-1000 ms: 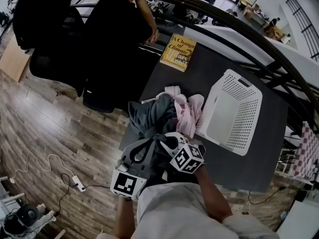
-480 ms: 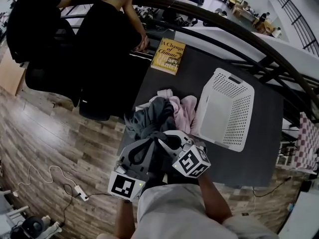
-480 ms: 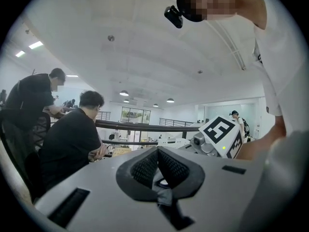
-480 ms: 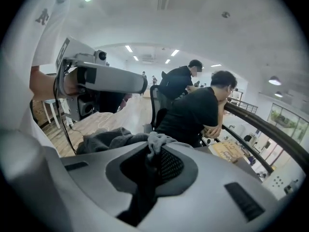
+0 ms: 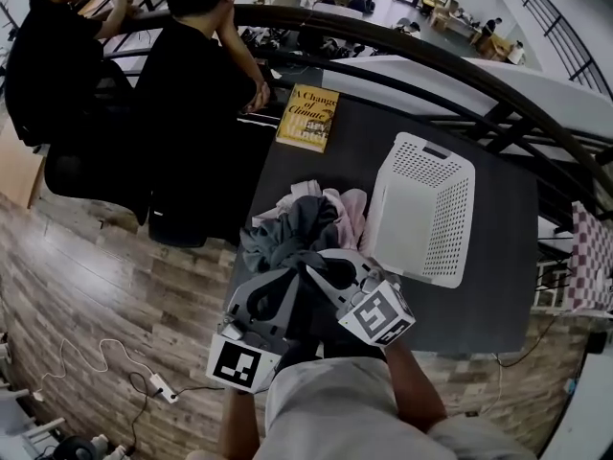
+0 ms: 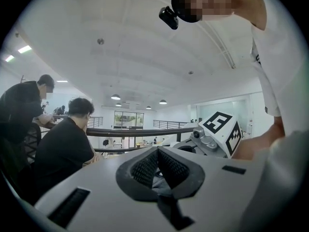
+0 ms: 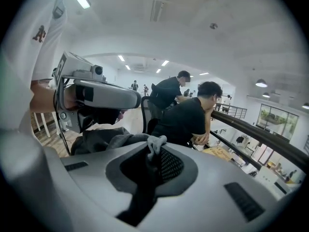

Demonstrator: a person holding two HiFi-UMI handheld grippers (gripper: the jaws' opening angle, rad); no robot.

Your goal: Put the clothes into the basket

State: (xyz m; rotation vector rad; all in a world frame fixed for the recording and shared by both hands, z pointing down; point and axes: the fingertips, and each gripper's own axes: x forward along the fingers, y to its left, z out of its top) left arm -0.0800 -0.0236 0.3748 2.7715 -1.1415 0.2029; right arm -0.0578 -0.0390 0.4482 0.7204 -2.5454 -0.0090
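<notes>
Left tongs (image 5: 276, 297): clamped narrow on a fold of the grey garment (image 5: 299, 230).
Right tongs (image 5: 324, 274): pinched almost shut on the same cloth, with a tuft poking above the tips.
Just changed: raised together within the last second, hauling the grey garment up off the pile; probably the lift before the carry.
Pink clothes (image 5: 351, 209): left on the table (image 5: 479, 314), just beyond the tips.
Basket (image 5: 421, 209): ahead and right of the right tongs, beside the pile; no clothes seen inside.

Matt plastic basket (image 5: 421, 209); soft cloth clothes (image 5: 299, 226)
</notes>
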